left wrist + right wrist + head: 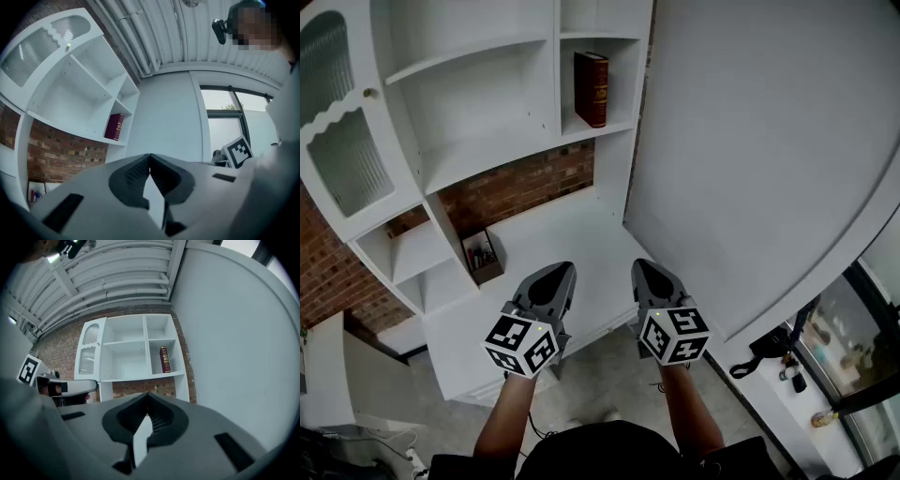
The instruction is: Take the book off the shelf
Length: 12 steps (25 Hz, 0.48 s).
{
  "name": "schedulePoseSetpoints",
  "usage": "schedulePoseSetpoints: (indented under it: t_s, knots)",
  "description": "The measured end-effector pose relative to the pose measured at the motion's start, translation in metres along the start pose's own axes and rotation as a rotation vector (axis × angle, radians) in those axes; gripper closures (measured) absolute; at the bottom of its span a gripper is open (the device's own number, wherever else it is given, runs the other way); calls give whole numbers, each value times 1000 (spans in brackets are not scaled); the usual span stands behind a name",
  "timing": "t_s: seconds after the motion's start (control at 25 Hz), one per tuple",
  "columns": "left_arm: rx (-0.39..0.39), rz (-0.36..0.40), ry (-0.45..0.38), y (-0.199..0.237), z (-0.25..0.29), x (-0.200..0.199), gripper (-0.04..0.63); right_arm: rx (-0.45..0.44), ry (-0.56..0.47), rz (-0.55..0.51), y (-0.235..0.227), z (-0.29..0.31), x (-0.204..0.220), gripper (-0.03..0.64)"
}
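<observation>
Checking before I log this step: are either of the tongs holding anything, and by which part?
Nothing is held. The left tongs and right tongs are both shut and empty; the book stands on its shelf, untouched.

Soft, even light makes the white painted shelf unit [478,150] bright, with only weak shadows inside its compartments. Both gripper views bend strongly toward the edges and have dark corners. The large glass window [220,126] looks pale and overexposed.
</observation>
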<state>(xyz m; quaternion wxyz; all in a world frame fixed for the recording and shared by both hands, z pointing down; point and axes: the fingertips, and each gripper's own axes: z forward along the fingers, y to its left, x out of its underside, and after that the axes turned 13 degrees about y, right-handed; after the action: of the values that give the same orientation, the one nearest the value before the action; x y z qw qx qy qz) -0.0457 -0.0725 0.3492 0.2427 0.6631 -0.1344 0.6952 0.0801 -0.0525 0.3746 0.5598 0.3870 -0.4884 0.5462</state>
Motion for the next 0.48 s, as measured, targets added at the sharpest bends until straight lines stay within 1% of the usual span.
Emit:
schedulePoseSetpoints:
  t_s: [0.48]
  knots:
    - [-6,-12,1,-14,15,3,580,-37,3,33,-19,-4,0,598]
